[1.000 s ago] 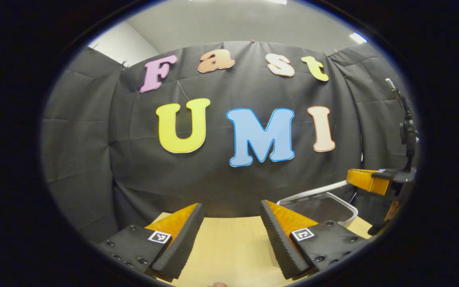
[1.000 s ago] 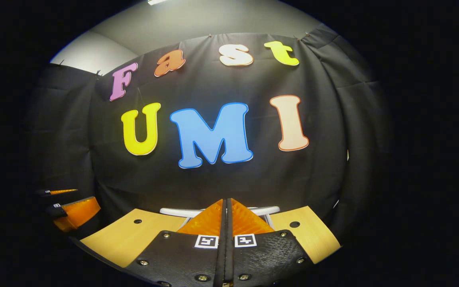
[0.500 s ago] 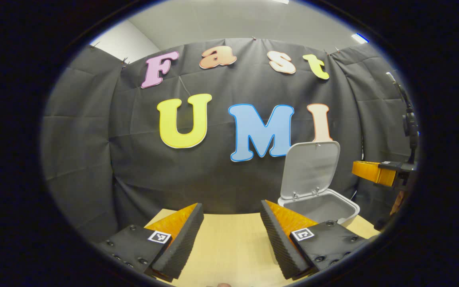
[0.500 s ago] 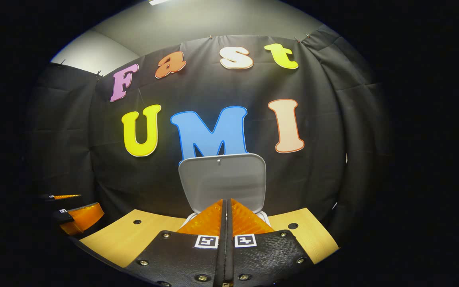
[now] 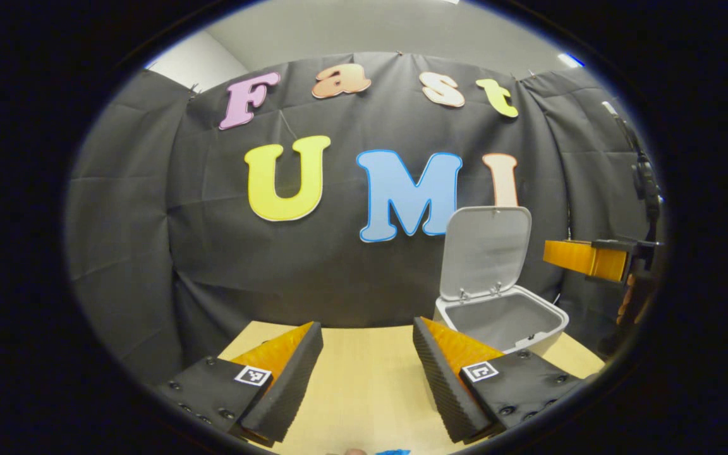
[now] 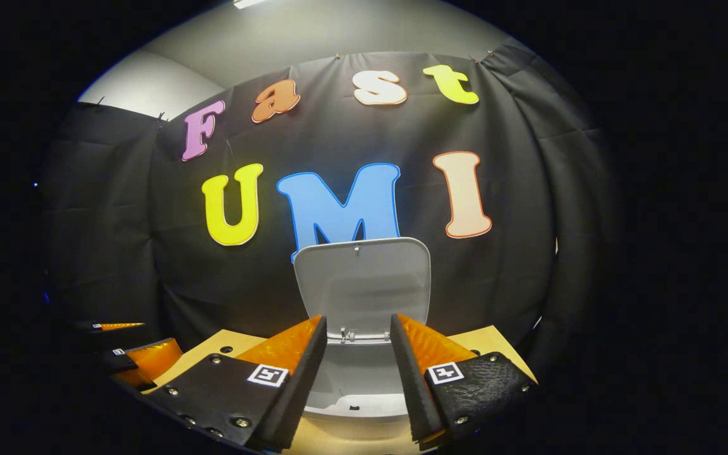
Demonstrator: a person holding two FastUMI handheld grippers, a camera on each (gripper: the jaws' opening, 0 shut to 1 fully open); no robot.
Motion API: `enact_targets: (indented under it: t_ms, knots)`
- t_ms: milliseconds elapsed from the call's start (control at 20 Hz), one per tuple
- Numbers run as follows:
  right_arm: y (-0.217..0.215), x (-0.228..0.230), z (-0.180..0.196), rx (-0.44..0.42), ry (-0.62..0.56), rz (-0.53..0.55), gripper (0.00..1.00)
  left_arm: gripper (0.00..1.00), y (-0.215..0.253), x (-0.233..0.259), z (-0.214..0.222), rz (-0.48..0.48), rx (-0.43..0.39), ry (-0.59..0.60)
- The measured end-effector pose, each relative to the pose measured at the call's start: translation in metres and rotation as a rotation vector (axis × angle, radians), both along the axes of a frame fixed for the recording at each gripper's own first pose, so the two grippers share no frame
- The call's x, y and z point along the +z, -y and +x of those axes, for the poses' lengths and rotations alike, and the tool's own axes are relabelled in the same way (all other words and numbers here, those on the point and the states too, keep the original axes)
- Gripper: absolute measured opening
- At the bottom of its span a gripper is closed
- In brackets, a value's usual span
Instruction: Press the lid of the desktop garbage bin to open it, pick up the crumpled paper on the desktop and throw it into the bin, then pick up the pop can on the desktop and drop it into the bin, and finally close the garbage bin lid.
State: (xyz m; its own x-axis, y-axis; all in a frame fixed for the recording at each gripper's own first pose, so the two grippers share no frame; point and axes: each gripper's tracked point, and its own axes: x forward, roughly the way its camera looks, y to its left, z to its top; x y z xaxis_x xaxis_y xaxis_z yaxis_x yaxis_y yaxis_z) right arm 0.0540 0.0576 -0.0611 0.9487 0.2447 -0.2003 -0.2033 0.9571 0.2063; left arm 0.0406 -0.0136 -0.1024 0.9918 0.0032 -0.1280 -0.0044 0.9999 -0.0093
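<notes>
The white desktop bin [image 5: 531, 343] stands at the right of the wooden table with its lid [image 5: 487, 253] swung upright against the wall. In the left gripper view my left gripper [image 5: 367, 328] hovers open over bare tabletop, left of the bin, with nothing between its fingers. My right gripper [image 6: 359, 322] is open just in front of and above the bin's mouth [image 6: 351, 404], the raised lid [image 6: 364, 284] straight ahead between its fingers. It also appears beyond the bin as the right gripper [image 5: 585, 258] in the left gripper view.
The light wooden table [image 5: 364, 392] runs back to the black cloth wall. A small blue sliver [image 5: 392, 452] peeks in at the bottom edge of the left gripper view; I cannot tell what it is. The left gripper [image 6: 143, 360] sits low at the left of the right gripper view.
The bin lid sprang from flat to upright. My right gripper, shut a second ago, has opened and drawn back from the bin. The left gripper stayed open and barely shifted.
</notes>
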Motion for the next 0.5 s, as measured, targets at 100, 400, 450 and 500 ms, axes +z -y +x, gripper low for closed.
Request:
enact_targets:
  t_ms: [100,400,450,500]
  knots:
    - [0.001,0.002,0.000,-0.003,0.007,-0.001,0.68,0.96,0.004,-0.011,0.001,-0.001,-0.010,-0.026]
    - [0.004,0.002,-0.005,-0.005,0.005,-0.013,0.67,0.97,0.014,-0.077,-0.010,-0.030,-0.043,-0.158]
    - [0.004,0.001,-0.007,-0.005,0.003,-0.011,0.68,0.94,0.016,-0.088,-0.011,-0.036,-0.047,-0.185]
    - [0.004,-0.001,-0.008,-0.007,0.000,-0.009,0.68,0.94,0.018,-0.102,-0.014,-0.041,-0.050,-0.216]
